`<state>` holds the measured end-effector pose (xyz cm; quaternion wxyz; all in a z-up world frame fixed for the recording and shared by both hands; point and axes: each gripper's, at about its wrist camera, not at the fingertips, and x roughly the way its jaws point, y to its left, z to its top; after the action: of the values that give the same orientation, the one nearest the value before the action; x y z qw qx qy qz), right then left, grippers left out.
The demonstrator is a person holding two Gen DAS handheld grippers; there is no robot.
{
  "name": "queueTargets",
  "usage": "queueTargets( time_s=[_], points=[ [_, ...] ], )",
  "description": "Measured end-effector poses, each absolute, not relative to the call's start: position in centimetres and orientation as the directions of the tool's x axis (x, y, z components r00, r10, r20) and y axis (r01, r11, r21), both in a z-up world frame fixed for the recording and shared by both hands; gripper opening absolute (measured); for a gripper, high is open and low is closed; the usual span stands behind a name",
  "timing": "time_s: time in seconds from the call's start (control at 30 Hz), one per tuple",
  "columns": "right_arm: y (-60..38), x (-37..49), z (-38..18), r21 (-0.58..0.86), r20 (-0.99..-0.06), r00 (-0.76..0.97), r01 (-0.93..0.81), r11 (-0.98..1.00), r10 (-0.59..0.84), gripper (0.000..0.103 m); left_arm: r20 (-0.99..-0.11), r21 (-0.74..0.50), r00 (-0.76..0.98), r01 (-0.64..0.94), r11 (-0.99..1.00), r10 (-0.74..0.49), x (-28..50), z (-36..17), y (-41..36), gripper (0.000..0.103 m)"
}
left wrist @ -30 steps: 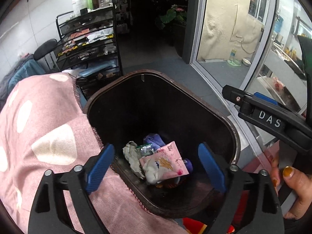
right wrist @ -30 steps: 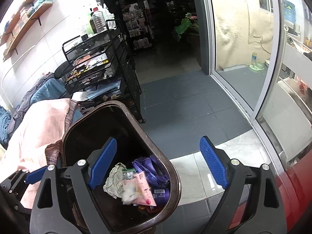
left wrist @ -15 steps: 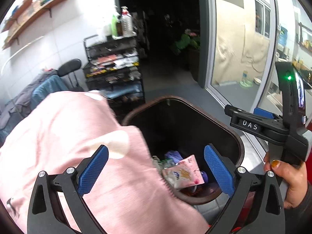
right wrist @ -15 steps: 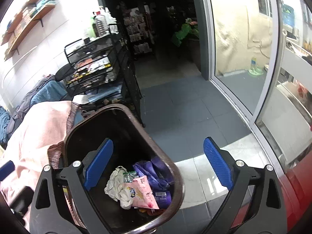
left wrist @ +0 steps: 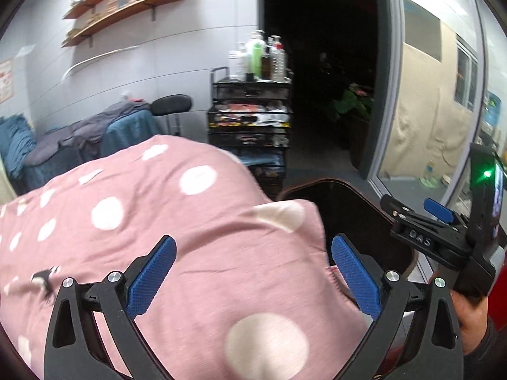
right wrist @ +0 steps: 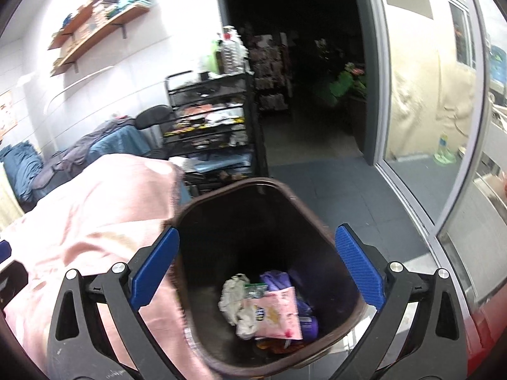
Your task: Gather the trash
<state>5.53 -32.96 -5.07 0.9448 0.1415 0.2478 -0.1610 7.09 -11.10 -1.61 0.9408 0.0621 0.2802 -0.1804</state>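
White-tiled wall with two wooden shelves (right wrist: 95, 28) at upper left, a black wire rack (right wrist: 212, 117) carrying bottles below them, and a dark doorway beside a glazed sliding door (right wrist: 421, 101).

Left gripper (left wrist: 253, 272): jaws spread wide, holding nothing, both blue pads over a pink blanket (left wrist: 152, 231) with white dots. This blanket fills most of the left wrist view and covers the near part of the brown trash bin (left wrist: 358, 212), whose contents are hidden from that camera.

Right gripper (right wrist: 256, 269): jaws spread wide, holding nothing, above the open bin (right wrist: 317, 212). In the left wrist view the same gripper (left wrist: 421, 237) shows at right, its black body marked "DAS", one green indicator light lit above it.

Trash lies on the bin floor: one crumpled white paper wad (right wrist: 233, 297), one pink printed packet (right wrist: 279, 313) whose print is too small to read, one small green wrapper (right wrist: 255, 289), and purple plastic (right wrist: 275, 280) behind.
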Motion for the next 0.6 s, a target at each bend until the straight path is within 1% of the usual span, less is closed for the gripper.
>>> queueTargets(
  time_s=[0.17,0.37,0.6],
  points=[
    [-29.6,4.6,-4.0,0.162,-0.475,0.857,0.310,0.937,-0.201,0.097,-0.526,0.037,0.821,0.280,0.959,-0.220,6.3,-1.8,-8.4,0.098],
    [-25.9,3.3,-3.2,0.131,-0.431,0.888,0.240,0.962,-0.162,0.097,-0.498,0.016,0.856,0.173,0.985,-0.142,5.2,-1.7,-5.2,0.098],
    [-22.5,0.7,-2.7,0.086,-0.331,0.932,0.187,0.979,-0.148,0.097,-0.439,0.015,0.897,0.070,0.997,-0.056,3.4,-1.5,-2.6,0.098]
  ],
)
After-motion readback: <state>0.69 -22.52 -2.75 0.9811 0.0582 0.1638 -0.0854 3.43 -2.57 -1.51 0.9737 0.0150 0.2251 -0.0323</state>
